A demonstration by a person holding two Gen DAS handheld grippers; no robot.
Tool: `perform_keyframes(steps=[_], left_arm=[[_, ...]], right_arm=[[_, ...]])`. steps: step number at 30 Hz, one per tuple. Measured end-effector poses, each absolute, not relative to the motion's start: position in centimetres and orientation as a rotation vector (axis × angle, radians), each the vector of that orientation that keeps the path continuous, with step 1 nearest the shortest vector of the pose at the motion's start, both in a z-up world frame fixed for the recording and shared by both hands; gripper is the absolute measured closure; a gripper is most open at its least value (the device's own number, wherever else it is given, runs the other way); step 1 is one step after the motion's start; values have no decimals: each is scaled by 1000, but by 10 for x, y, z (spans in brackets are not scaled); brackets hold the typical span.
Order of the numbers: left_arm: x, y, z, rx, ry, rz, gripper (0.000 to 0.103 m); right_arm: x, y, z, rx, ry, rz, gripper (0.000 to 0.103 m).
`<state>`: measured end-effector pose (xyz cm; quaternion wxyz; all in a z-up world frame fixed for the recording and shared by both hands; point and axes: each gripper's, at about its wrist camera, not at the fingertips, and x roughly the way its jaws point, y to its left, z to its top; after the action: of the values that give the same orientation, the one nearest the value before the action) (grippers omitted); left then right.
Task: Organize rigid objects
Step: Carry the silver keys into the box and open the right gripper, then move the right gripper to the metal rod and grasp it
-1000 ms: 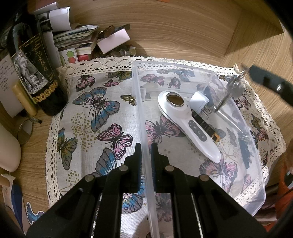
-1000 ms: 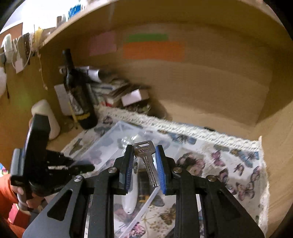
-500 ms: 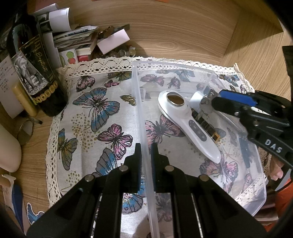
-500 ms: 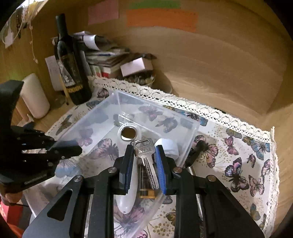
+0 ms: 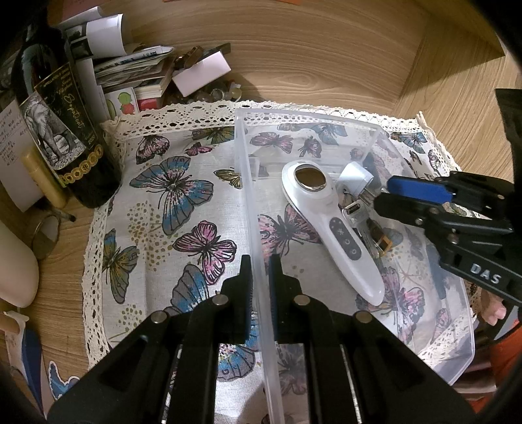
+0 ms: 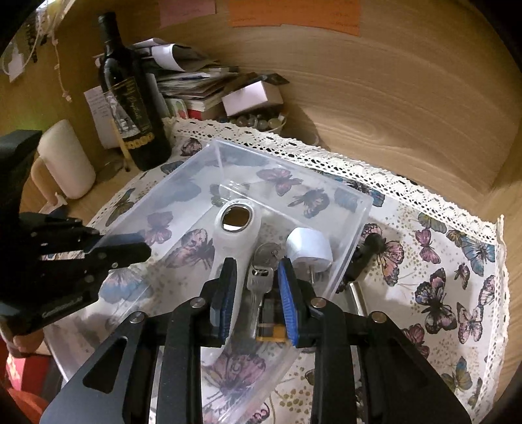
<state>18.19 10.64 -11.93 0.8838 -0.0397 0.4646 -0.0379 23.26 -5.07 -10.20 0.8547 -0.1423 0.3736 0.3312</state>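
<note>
White letters "DAS" on the black body of the right tongs (image 5: 385, 199), right edge of the left wrist view. Wine bottle (image 5: 62, 130) at upper left: dark label with gold script, top line seems "APPELLATION", big word unreadable, "2020" near the label's bottom, elephant drawing beside. Handwritten paper note (image 5: 8, 143) at far left, illegible. Orange sticky note (image 6: 293, 13) at top of the right wrist view, writing too faint.

right hand-held gripper (image 6: 257, 287): fingers apart | key (image 6: 259, 283) between, in clear bin (image 6: 293, 169)
</note>
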Motion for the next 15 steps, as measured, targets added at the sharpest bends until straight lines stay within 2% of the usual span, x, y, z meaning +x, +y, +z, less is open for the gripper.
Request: perform_keyframes(steps=[3,5,15], left_arm=[[182,106,-119,-83,968,-79,94],[182,106,-119,-83,967,-79,94],[182,107,-119,-83,968,-78,94]], right_arm=[[227,-56,-94,-290,756,699,62],[225,-61,-87,-291,739,696,59],[240,-107,-62,-242,682,562,56]])
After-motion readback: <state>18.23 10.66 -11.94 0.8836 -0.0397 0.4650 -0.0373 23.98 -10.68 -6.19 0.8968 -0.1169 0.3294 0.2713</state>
